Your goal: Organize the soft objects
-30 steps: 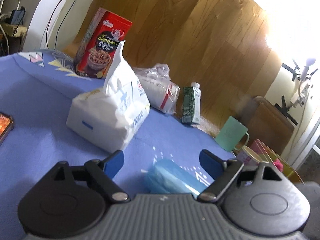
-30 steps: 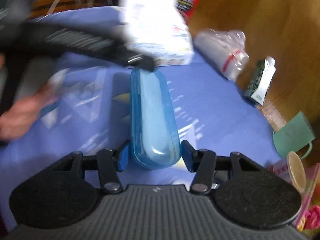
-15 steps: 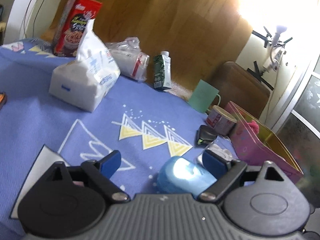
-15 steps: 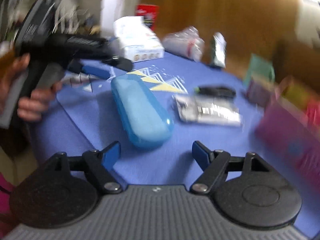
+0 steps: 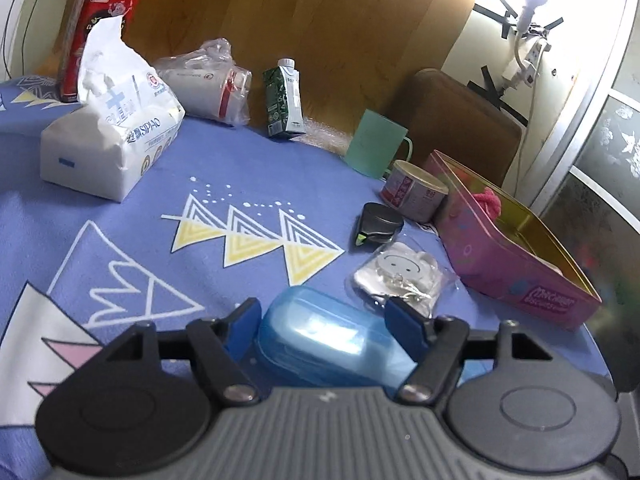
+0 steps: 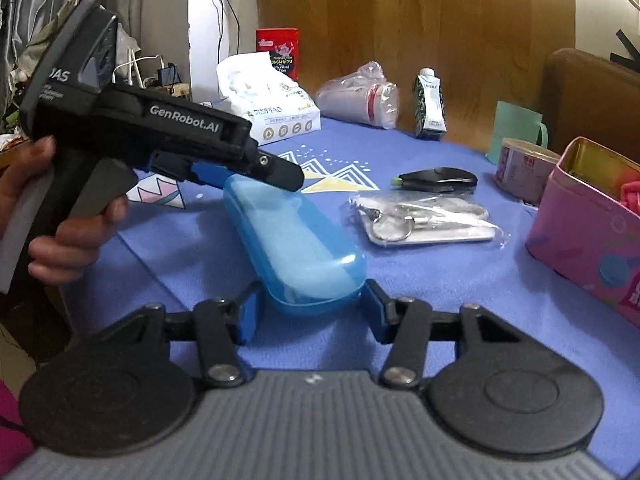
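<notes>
I have the long translucent blue plastic case point(image 6: 294, 244) lying on the blue patterned tabletop point(image 5: 248, 168), low in the centre of both frames, with a tool at each end. My right tool point(image 6: 310, 312) has just been closing; its blue pads now sit at the near end's two sides, seemingly pinching it. My left tool point(image 5: 322, 322) has also been closing around the far end, but I cannot tell whether its pads press yet.

I judge the sorting barely begun: the open pink tin box point(image 5: 516, 264) at the right edge holds only something pink and knitted, while the white tissue pack point(image 5: 108, 128) at upper left, the clear bag of white cups point(image 5: 208, 84) and the small clear pouch of keyrings point(image 5: 400, 276) remain out on the cloth.

Compared with a second ago, the left view has swung rightward, bringing the tin and pouch into frame, and the right view has sharpened from heavy blur.
</notes>
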The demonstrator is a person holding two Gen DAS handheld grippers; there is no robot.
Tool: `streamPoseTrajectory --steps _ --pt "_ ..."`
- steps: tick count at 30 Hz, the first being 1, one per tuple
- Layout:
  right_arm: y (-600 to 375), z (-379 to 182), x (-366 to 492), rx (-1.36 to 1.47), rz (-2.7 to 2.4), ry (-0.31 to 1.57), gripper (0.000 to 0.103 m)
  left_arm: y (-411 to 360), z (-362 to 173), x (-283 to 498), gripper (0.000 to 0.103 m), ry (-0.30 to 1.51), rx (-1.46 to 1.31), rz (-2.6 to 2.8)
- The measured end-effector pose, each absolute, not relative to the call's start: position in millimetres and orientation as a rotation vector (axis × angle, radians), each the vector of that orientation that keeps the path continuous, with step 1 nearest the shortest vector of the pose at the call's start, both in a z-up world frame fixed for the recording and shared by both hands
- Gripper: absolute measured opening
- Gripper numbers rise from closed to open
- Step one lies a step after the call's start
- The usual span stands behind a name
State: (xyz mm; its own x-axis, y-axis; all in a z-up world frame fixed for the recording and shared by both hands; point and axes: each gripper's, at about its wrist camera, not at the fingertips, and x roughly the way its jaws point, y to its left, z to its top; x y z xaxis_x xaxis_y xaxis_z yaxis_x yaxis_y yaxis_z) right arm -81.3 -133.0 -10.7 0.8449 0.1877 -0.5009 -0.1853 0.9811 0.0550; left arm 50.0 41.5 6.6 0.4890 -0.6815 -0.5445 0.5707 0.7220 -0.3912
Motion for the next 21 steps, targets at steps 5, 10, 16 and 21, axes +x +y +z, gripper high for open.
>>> streamPoseTrajectory --steps 5,10,16,21 --pt "-145 1 -97 0.022 0.159 0.430 0.055 19 35 45 0.068 0.659 -0.147 -0.821" --pt "-178 19 -107 0.013 0.013 0.339 0.055 -50 72 43 0.066 0.548 -0.055 -0.944" --pt "-239 36 -120 0.020 -0.202 0.281 0.055 -154 93 40 0.066 0.498 -0.002 -1.101" --pt "-298 38 -125 0.013 -0.311 0.327 0.055 -230 89 42 0.067 0.531 0.017 -1.152"
